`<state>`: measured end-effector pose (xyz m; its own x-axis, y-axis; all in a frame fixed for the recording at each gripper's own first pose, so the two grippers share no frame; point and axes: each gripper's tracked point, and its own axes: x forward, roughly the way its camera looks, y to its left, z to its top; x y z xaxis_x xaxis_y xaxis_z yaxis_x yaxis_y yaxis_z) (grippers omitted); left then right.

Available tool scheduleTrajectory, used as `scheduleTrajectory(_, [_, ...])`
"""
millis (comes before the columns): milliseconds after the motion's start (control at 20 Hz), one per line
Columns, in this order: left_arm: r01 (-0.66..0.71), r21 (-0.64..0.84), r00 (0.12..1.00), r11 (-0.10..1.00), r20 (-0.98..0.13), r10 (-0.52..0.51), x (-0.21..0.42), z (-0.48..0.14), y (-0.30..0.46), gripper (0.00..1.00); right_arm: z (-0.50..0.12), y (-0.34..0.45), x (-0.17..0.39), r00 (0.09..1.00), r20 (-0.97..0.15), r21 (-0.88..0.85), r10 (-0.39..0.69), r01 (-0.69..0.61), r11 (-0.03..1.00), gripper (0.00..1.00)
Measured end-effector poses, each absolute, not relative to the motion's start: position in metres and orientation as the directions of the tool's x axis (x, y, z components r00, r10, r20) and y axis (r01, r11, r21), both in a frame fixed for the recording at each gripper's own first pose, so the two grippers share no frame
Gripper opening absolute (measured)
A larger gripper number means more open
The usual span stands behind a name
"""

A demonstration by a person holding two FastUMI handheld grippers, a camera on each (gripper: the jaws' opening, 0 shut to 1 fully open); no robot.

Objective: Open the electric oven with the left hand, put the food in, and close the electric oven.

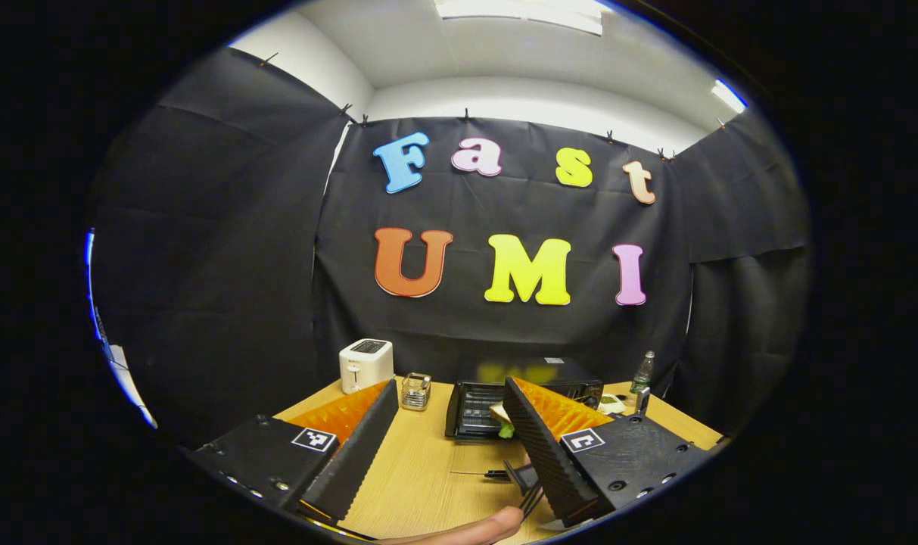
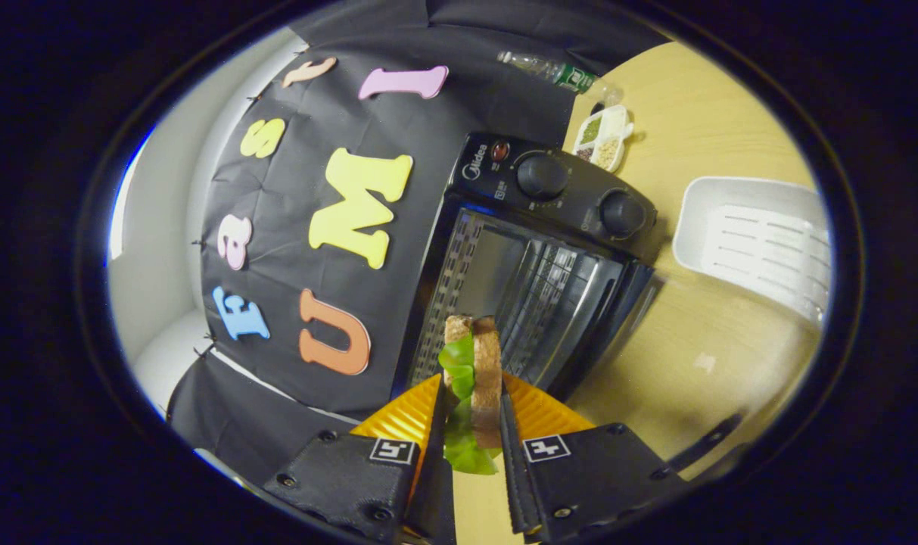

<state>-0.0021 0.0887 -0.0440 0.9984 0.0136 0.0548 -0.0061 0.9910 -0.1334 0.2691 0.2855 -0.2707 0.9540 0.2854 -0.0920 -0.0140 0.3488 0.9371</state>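
My right gripper: both fingers pressed on a sandwich of brown bread and lettuce, held on edge just before the open oven. My left gripper: fingers spread wide, nothing between them, above the wooden table. Beyond: oven door down, toaster far left, white tray beside the oven.

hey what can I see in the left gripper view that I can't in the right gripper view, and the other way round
Left gripper view alone: a white toaster at the back of the table, a small clear glass container beside it, and the open left gripper.

Right gripper view alone: the white plastic slatted tray and the right gripper shut on a brown-bread sandwich with green lettuce.

Both: the black electric oven with its door open, the light wooden table, a clear plastic bottle and a white dish of seasonings.
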Motion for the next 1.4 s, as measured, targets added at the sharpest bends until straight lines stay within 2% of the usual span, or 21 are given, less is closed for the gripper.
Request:
scheduleTrajectory(250, [0.003, -0.153, 0.999, 0.988, 0.046, 0.004, -0.001, -0.051, 0.095, 0.92, -0.275, 0.287, 0.325, 0.984, -0.093, 0.91, 0.151, 0.022, 0.415, 0.38])
scheduleTrajectory(450, [-0.005, -0.125, 0.999, 0.992, 0.031, 0.008, 0.004, -0.061, 0.093, 0.92, -0.31, 0.286, 0.352, 0.98, -0.156, 0.889, 0.124, 0.085, 0.449, 0.39])
scheduleTrajectory(750, [-0.01, -0.12, 1.0, 0.993, 0.019, 0.013, 0.009, -0.069, 0.091, 0.92, -0.318, 0.279, 0.352, 0.985, -0.138, 0.855, 0.103, 0.065, 0.515, 0.46])
scheduleTrajectory(800, [-0.01, -0.122, 1.0, 0.992, 0.007, 0.011, 0.01, -0.073, 0.09, 0.92, -0.317, 0.281, 0.351, 0.987, -0.126, 0.843, 0.102, 0.053, 0.535, 0.36])
scheduleTrajectory(850, [-0.013, -0.123, 1.0, 0.992, -0.003, 0.013, 0.01, -0.075, 0.09, 0.92, -0.317, 0.283, 0.349, 0.987, -0.124, 0.821, 0.103, 0.044, 0.569, 0.36])
scheduleTrajectory(900, [-0.016, -0.122, 1.0, 0.992, -0.008, 0.015, 0.01, -0.077, 0.09, 0.92, -0.316, 0.284, 0.349, 0.988, -0.122, 0.795, 0.094, 0.04, 0.606, 0.49])
scheduleTrajectory(950, [-0.019, -0.124, 1.0, 0.992, -0.009, 0.018, 0.01, -0.077, 0.09, 0.92, -0.315, 0.286, 0.35, 0.987, -0.128, 0.772, 0.094, 0.039, 0.635, 0.51])
scheduleTrajectory(1000, [-0.022, -0.131, 1.0, 0.991, -0.012, 0.02, 0.009, -0.078, 0.092, 0.92, -0.315, 0.291, 0.347, 0.985, -0.14, 0.754, 0.102, 0.039, 0.656, 0.41])
scheduleTrajectory(1050, [-0.022, -0.139, 1.0, 0.99, -0.015, 0.02, 0.008, -0.079, 0.091, 0.92, -0.314, 0.296, 0.346, 0.982, -0.151, 0.736, 0.112, 0.036, 0.676, 0.61])
scheduleTrajectory(1100, [-0.022, -0.145, 1.0, 0.989, -0.018, 0.02, 0.008, -0.08, 0.09, 0.92, -0.314, 0.3, 0.346, 0.98, -0.157, 0.716, 0.119, 0.03, 0.698, 0.64])
scheduleTrajectory(1150, [-0.023, -0.146, 1.0, 0.989, -0.022, 0.02, 0.008, -0.082, 0.091, 0.92, -0.312, 0.302, 0.346, 0.978, -0.168, 0.69, 0.125, 0.026, 0.724, 0.73])
scheduleTrajectory(1250, [-0.028, -0.144, 0.999, 0.989, -0.027, 0.025, 0.008, -0.083, 0.093, 0.92, -0.313, 0.313, 0.348, 0.965, -0.212, 0.613, 0.155, 0.007, 0.79, 0.83])
scheduleTrajectory(1400, [-0.023, -0.15, 0.999, 0.988, -0.03, 0.019, 0.006, -0.083, 0.092, 0.92, -0.318, 0.324, 0.348, 0.942, -0.273, 0.507, 0.194, -0.03, 0.861, 0.92])
